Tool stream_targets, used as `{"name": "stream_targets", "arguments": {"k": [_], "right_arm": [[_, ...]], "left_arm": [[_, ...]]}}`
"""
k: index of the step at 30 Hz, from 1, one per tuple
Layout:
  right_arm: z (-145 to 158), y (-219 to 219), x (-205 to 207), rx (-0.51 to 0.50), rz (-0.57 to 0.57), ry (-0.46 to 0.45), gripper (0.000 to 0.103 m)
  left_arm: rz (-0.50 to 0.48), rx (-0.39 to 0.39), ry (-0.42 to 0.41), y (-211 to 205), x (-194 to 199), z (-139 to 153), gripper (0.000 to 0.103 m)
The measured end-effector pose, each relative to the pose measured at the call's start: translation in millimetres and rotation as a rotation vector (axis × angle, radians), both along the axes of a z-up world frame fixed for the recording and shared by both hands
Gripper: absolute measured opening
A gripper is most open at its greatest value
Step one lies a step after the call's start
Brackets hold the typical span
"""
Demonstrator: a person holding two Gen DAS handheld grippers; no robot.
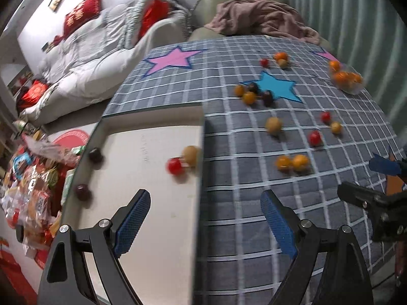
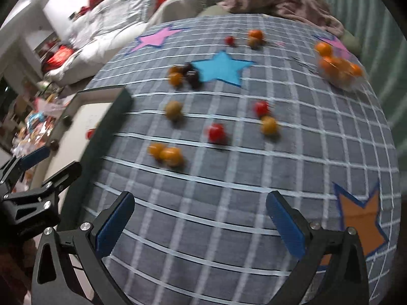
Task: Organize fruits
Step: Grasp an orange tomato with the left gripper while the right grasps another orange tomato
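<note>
Checked tablecloth (image 2: 229, 178) strewn with small round fruits (image 2: 216, 132): light, likely to roll, best pinched across middles. Left gripper (image 1: 203, 218) and right gripper (image 2: 201, 218) both spread, empty.

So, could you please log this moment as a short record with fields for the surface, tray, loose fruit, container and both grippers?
surface: grey checked tablecloth with star patches
tray: white tray at the table's left, holding two dark fruits, one red fruit and one tan fruit
loose fruit: orange, red, dark and tan pieces scattered on the cloth, including an orange pair
container: clear container of oranges, far right
left gripper: open, empty, over the tray's edge
right gripper: open, empty, over the cloth
</note>
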State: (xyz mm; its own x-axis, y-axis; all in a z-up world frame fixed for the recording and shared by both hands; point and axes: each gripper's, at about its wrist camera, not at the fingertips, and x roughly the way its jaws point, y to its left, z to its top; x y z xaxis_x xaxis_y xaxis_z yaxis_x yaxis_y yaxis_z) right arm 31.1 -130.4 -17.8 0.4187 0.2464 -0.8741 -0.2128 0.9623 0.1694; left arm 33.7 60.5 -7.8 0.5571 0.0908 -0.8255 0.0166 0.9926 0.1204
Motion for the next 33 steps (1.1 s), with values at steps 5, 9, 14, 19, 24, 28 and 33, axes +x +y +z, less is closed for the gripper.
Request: {"name": "stream_targets", "arguments": {"k": [5,9,14,19,24,28,33], "right_arm": [[-6.8,-27.6,2.4,-0.007,-0.056,0.005,0.103],[-12.4,-39.5,7.2,-0.011,-0.074,0.006,0.103],[-15.1,-50.1,18.1,-0.029,-0.099,-0.016,0.103],[-19.9,-52.4,35.6,-0.056,-0.093,-0.032,0.103],[-29.3,-43.8,52.1,-0.082,-0.070,-0.040,0.103],[-33.3,-34.0,63.4,-0.102,-0.058,-0.065,0.100],[-32.0,-19.2,71.1,-0.142,-0.023,-0.118,0.082]], "left_arm": [[-0.058,0.029,0.011,-33.4,5.3,-7.6,0.089],[-0.077,0.058,0.025,-46.5,13.2,-17.5,0.089],[-0.109,0.068,0.013,-59.6,22.4,-24.3,0.089],[-0.135,0.090,0.003,-68.5,32.0,-32.2,0.089],[-0.137,0.069,0.001,-68.6,41.0,-39.6,0.089],[-0.138,0.048,0.011,-67.9,48.9,-47.4,0.074],[-0.139,0.030,0.005,-68.3,54.5,-51.1,0.072]]}}
